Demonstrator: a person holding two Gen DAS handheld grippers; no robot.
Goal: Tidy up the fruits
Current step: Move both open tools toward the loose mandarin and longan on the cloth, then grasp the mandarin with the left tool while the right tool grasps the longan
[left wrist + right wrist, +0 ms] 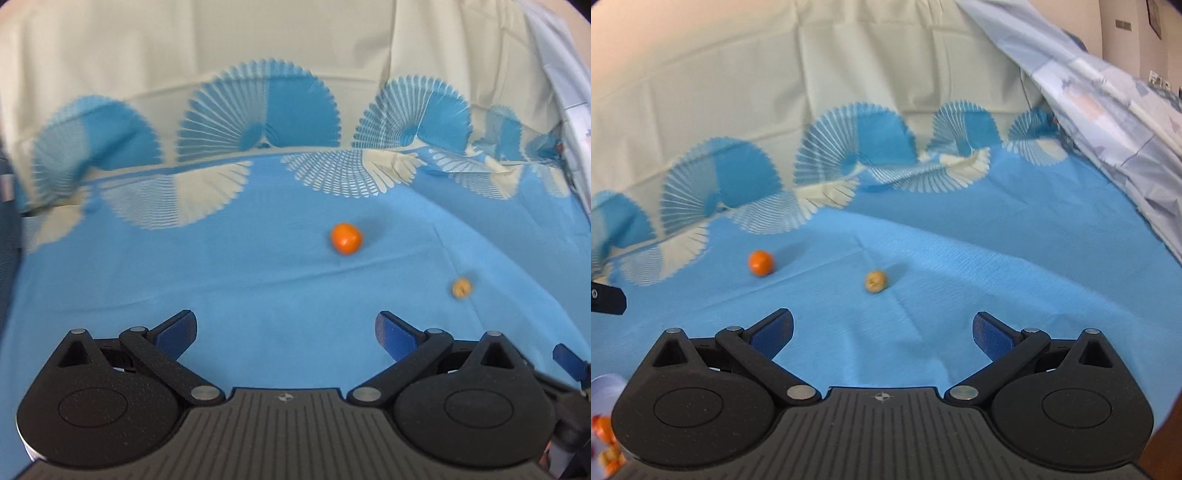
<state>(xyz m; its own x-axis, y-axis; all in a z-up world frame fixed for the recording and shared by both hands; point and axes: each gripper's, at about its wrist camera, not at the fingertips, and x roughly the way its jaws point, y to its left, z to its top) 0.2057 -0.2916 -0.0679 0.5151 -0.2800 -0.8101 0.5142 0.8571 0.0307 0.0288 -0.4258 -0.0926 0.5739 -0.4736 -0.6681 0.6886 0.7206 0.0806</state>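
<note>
On the tablecloth (258, 295), the tangerine (346, 238) lies ahead of the left gripper's fingers (176, 326), and the walnut (875, 281) lies ahead between the right gripper's fingers (991, 336), right of the tangerine.

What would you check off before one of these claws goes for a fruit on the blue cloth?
1. Left gripper open, empty: ok.
2. Right gripper open, empty: ok.
3. Orange fruit lies free on the blue cloth: ok.
4. Small tan fruit lies apart from the orange one: ok.
5. Place where the fruits go: cannot tell.
</note>
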